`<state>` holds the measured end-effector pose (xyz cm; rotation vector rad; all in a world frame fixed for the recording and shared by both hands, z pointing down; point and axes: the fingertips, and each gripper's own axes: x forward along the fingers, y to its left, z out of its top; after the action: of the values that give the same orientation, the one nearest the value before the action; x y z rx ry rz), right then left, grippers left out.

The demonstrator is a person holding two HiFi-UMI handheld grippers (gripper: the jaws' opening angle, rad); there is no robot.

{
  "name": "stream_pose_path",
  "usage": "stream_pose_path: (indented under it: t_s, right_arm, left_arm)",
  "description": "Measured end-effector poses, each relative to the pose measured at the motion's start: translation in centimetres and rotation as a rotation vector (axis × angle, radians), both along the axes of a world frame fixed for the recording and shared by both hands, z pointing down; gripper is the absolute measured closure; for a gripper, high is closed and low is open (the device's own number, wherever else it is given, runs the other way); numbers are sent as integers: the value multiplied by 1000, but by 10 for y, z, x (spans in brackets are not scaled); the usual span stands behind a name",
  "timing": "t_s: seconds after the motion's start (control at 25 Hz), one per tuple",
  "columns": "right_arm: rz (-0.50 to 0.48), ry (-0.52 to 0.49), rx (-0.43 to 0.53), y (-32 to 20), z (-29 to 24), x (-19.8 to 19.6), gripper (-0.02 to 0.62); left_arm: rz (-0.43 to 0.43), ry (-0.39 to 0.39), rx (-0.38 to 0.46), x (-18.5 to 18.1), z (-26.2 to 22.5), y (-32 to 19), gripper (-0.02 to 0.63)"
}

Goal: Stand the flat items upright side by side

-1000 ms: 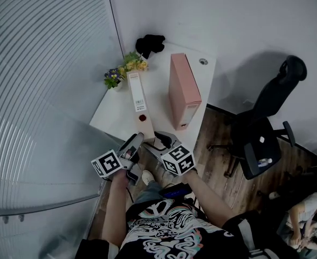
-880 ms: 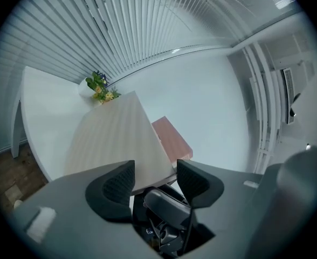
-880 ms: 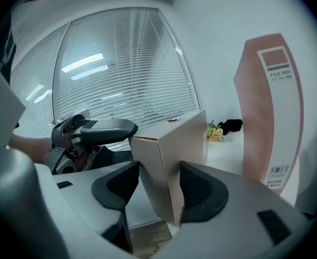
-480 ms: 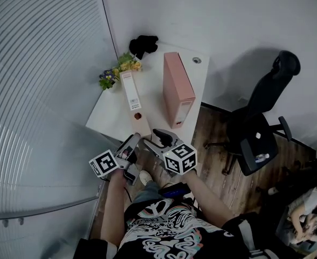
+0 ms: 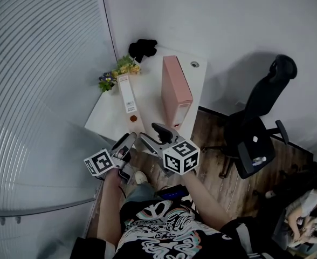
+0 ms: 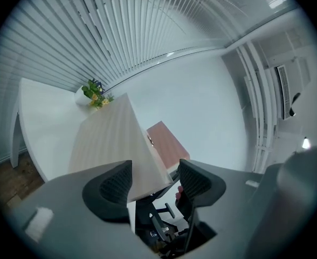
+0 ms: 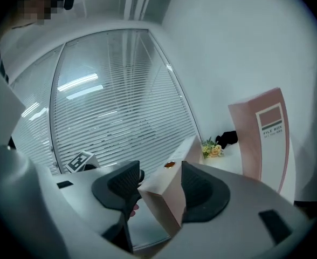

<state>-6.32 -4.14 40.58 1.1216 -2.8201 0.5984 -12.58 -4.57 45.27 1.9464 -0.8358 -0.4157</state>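
Head view: we saw the beige file box [image 5: 127, 96] on the bench [image 5: 147, 99], left of the upright pink file box [image 5: 176, 88]. Left gripper view: the left gripper [image 6: 154, 177] fingers, just opening, stood loose around its end. Right gripper view: the right gripper [image 7: 158, 185] fingers pinched it.

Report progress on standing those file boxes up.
Done: the pink file box stands upright on the white table. In hand: the right gripper is shut on the near end of the beige file box, which lies lengthways, spine up; the jaws of the left gripper straddle its corner and have just been opening. Left: tip it upright beside the pink one.
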Motion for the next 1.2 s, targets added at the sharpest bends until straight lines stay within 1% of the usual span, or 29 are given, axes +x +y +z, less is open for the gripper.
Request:
stream_pose_path:
  t_s: [0.2,0.36,0.48,0.6,0.8,1.0,1.2]
  right_arm:
    - [3,34,-36,-19,-18,-11,344]
    - [27,95,-43,-44,-25,-23,333]
    - [57,149,-63,-69,-24,-33,327]
    - [85,203,-102,-98,-20,-43,316]
    - [126,318,-172,-147,-7,-57,298]
    - [127,417,-289,-186,21,-73,271]
    - [148,454,-357,-213,32,-81,255]
  left_arm:
    - [-27,-19,33,-18,-9,-24,345]
    - [-28,-21,42,-32,-7,-49,345]
    - [11,-45,42,-38,-2,-69,345]
    - [55,-52,51,-42,4,-89,345]
    - [146,-17,50,-40,2,-117,345]
    - [213,18,37,-42,8,-141,345]
    - [293,53,24,-38,14,-151,343]
